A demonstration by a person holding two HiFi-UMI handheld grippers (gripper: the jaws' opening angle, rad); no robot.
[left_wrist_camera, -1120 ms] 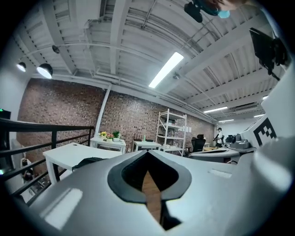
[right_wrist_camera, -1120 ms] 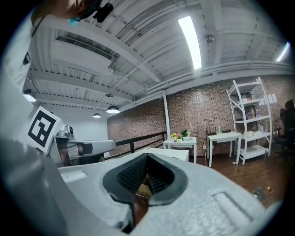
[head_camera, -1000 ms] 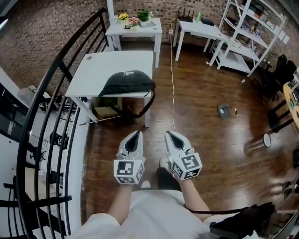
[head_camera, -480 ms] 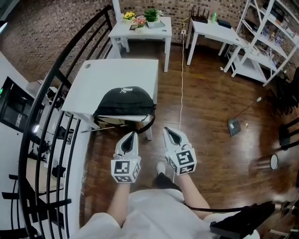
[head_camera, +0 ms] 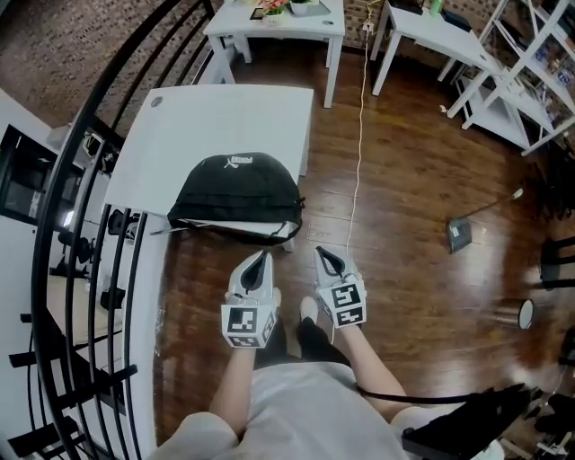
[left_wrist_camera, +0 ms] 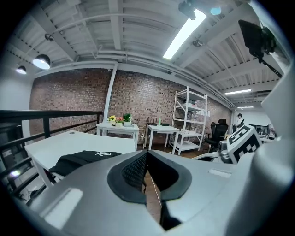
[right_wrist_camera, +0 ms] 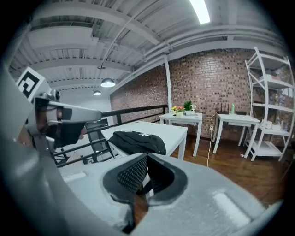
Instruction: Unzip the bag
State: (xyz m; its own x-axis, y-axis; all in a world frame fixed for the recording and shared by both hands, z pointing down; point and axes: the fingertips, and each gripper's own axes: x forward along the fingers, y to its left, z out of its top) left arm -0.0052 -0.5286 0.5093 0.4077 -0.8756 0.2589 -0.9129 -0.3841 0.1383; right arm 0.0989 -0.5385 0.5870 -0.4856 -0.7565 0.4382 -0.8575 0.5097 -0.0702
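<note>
A black bag [head_camera: 236,190] with a small white logo lies at the near edge of a white table [head_camera: 220,117]; its strap hangs over the edge. The bag also shows in the left gripper view [left_wrist_camera: 85,159] and in the right gripper view [right_wrist_camera: 137,142]. My left gripper [head_camera: 261,259] and right gripper [head_camera: 323,253] are held side by side over the wooden floor, short of the table and apart from the bag. Both are shut with nothing between their jaws.
A black metal railing [head_camera: 81,225] curves along the left. Two small white tables [head_camera: 278,20] stand at the back, one with potted flowers, and a white shelf unit [head_camera: 530,81] at the right. A cable [head_camera: 358,144] runs across the floor; a dustpan [head_camera: 460,235] lies at the right.
The view has closed in on the white table: the bag now lies nearer and larger, just ahead of both grippers. Both grippers stay shut and side by side.
</note>
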